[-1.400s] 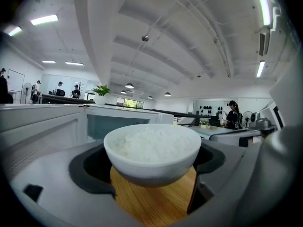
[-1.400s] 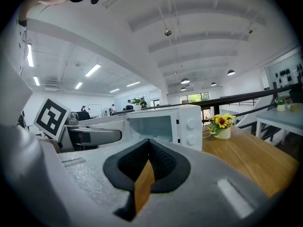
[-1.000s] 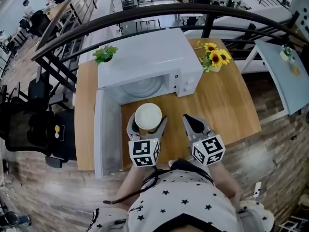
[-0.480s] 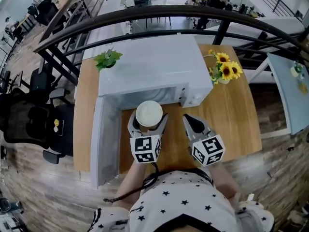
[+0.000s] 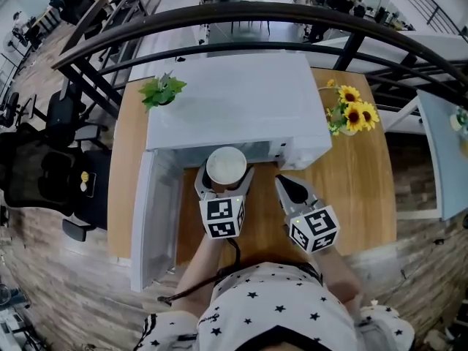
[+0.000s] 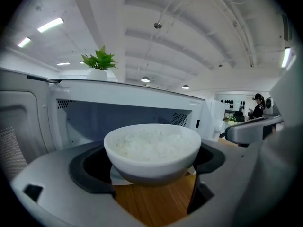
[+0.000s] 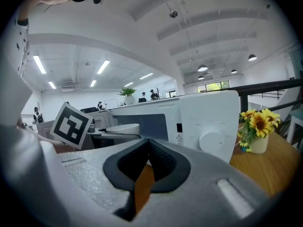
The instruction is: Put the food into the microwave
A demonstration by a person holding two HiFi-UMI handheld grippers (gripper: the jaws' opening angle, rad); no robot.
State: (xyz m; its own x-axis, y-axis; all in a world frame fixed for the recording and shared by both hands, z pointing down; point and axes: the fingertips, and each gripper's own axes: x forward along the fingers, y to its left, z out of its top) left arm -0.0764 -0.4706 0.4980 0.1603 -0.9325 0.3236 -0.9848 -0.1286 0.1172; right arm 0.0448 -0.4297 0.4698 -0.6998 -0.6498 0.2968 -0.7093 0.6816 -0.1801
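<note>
One bowl (image 5: 225,166) of white rice sits pinched in the left gripper (image 5: 224,181), at the mouth of the one microwave (image 5: 234,101). Its door (image 5: 153,218) hangs open at 9 o'clock. The right gripper (image 5: 284,183), at 3 o'clock, is pressed together, empty, over bare bench (image 5: 351,189). One vase of sunflowers (image 5: 352,115) stands at 2 o'clock.

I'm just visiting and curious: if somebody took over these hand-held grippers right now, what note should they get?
Left hand-held gripper: shut on the bowl of rice, held level at the open front of the microwave.
Right hand-held gripper: shut, empty, over the table.
Done: door open, bowl picked up.
Left: set the bowl inside, let go, probably close the door.
</note>
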